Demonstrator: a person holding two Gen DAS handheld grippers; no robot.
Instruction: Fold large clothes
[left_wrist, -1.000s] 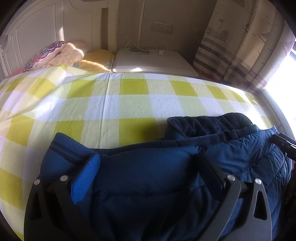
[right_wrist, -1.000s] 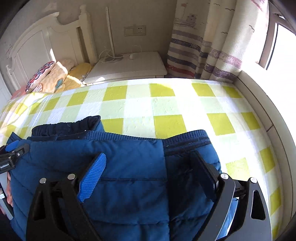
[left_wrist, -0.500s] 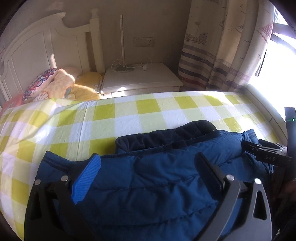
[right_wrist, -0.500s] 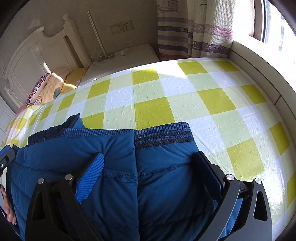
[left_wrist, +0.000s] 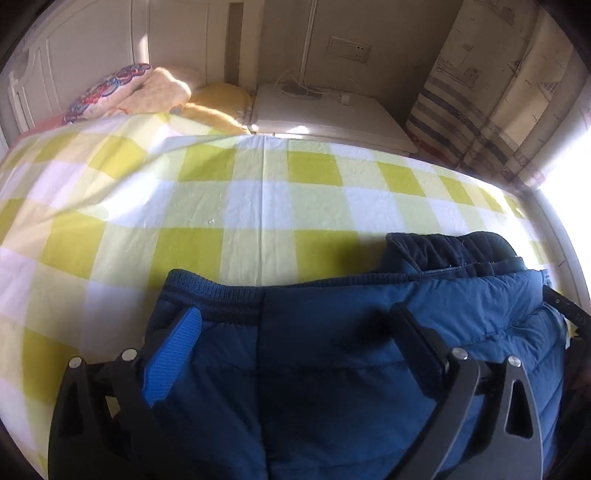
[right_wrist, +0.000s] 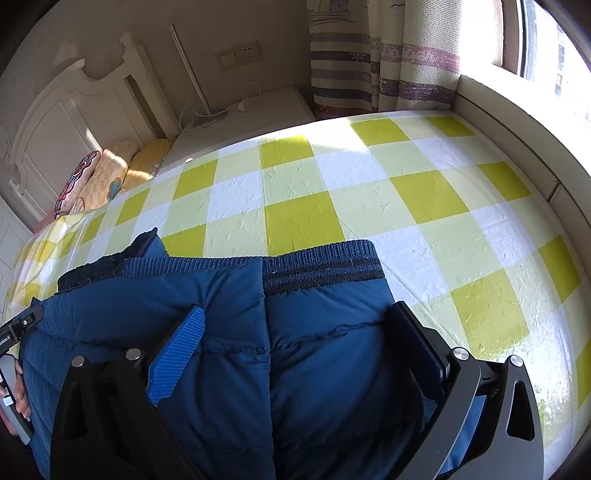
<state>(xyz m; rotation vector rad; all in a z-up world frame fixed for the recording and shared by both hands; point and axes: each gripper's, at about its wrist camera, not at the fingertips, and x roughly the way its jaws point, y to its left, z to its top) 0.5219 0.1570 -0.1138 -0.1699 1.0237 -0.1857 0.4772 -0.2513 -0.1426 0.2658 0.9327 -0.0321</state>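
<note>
A bedroom, with a bed (left_wrist: 258, 206) under a yellow, pale-green and white checked sheet filling most of my left wrist's view. Beyond its far edge stand a white nightstand (left_wrist: 325, 114) with a cable on top, a white headboard (left_wrist: 92, 55) at the far left corner with patterned pillows (left_wrist: 147, 92) heaped before it, and a striped curtain (left_wrist: 480, 92) at the far right, next to glaring window light. The blue quilted jacket (left_wrist: 351, 350) lies folded at the bed's near edge, ribbed hem towards the middle of the bed, a darker collar bunched at its far right. My left gripper (left_wrist: 295, 332) hangs over it with jaws spread wide; the padded cloth lies between and under my fingers, and nothing is pinched. A black piece of my other gripper shows at the jacket's right end.

From my right wrist, the same checked sheet (right_wrist: 406, 184) runs towards the window side, with the nightstand (right_wrist: 240, 125), a wall socket (right_wrist: 238, 57) above it and the curtain (right_wrist: 369, 55) beyond. The jacket (right_wrist: 240, 314) sits at the near edge, its ribbed hem facing the bed's middle. My right gripper (right_wrist: 295, 332) stands spread to its full width above the quilting, holding nothing. At the jacket's left end I see my left hand (right_wrist: 16, 391) on its tool.
</note>
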